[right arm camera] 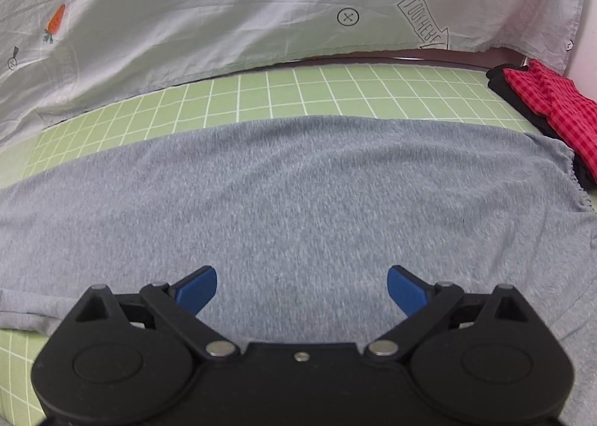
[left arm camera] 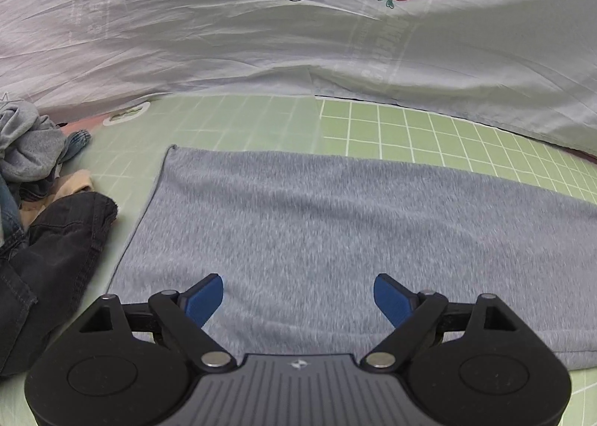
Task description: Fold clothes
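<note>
Garment: we see a grey garment lying flat on the green grid mat; its right part runs out of the left wrist view, its left part out of the right wrist view, so we cannot tell what kind of clothing it is.
Left gripper: spread wide above the grey cloth, nothing between the blue pads.
Right gripper: also spread wide over the cloth, gripping nothing.
Left edge: a pile of clothes, dark denim and grey, cut off by the frame.
Right edge: a red checked cloth on something black, only partly in view.
Background: a white carrot-print sheet hides whatever lies behind it.
Sharpness: both views are slightly blurred.
</note>
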### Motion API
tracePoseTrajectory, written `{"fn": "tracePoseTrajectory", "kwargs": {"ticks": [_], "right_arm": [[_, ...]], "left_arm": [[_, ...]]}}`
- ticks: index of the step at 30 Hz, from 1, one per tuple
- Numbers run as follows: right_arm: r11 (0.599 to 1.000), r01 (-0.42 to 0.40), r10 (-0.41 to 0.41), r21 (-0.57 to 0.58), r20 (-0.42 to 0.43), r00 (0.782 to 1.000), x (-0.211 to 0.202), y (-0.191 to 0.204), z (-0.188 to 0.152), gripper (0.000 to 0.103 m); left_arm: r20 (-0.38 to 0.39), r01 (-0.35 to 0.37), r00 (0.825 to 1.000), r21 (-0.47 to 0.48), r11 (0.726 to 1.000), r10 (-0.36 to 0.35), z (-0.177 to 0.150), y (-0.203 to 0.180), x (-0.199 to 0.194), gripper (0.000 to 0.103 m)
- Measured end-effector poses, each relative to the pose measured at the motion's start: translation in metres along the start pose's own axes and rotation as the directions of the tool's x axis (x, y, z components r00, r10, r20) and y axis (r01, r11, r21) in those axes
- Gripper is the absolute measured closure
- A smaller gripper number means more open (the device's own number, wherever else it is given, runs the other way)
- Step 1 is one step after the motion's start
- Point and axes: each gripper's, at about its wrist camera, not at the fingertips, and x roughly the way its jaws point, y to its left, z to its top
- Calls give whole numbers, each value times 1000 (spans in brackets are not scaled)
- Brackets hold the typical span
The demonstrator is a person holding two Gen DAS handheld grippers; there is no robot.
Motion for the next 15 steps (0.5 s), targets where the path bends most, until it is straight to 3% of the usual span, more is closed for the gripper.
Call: {"fn": "tracePoseTrajectory", "kwargs": {"ticks": [6,11,15], "right_arm": [[1000,7,-8,-20,-85,996,10,2,-21,4],[1000,-8,5,-29,-90,996,-8,3,-47,3],[999,-12,9,-42,-82,997,-16,3,-59,2]], "left_arm": [[-36,3,999,71,997,-1,-17,-12,10,14],[-73,-2,997,110,994,10,-47,-5,-1,14],[-90,8,996,71,997,-2,-63,9,-9,11]]}}
